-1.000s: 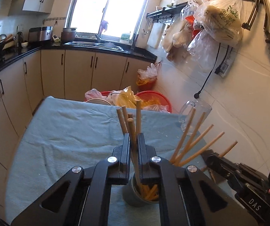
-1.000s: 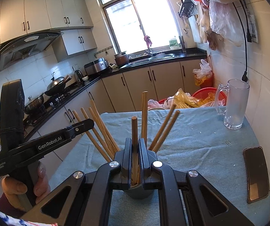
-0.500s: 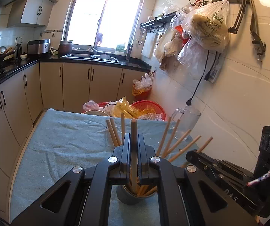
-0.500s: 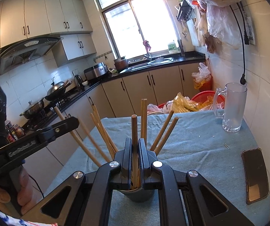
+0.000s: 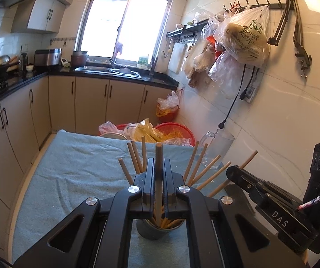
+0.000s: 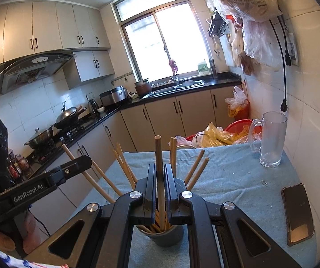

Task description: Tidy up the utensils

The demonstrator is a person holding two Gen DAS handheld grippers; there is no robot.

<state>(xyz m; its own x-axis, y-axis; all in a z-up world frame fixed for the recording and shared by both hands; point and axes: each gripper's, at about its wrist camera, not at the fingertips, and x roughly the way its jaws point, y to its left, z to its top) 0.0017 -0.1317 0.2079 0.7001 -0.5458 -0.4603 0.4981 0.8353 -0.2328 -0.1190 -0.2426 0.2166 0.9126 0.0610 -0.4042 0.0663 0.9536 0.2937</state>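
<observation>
With my left tongs (image 5: 158,174) and right tongs (image 6: 160,176) each clenched on one chopstick (image 5: 158,167) standing in the grey cup (image 5: 157,232) on the blue cloth (image 5: 75,174), I should draw both straight up, judging the others might snag.

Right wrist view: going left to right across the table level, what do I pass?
Left claw → chopstick pinched in the right claw, above the grey cup → glass mug → phone, lying flat on the blue cloth.
</observation>
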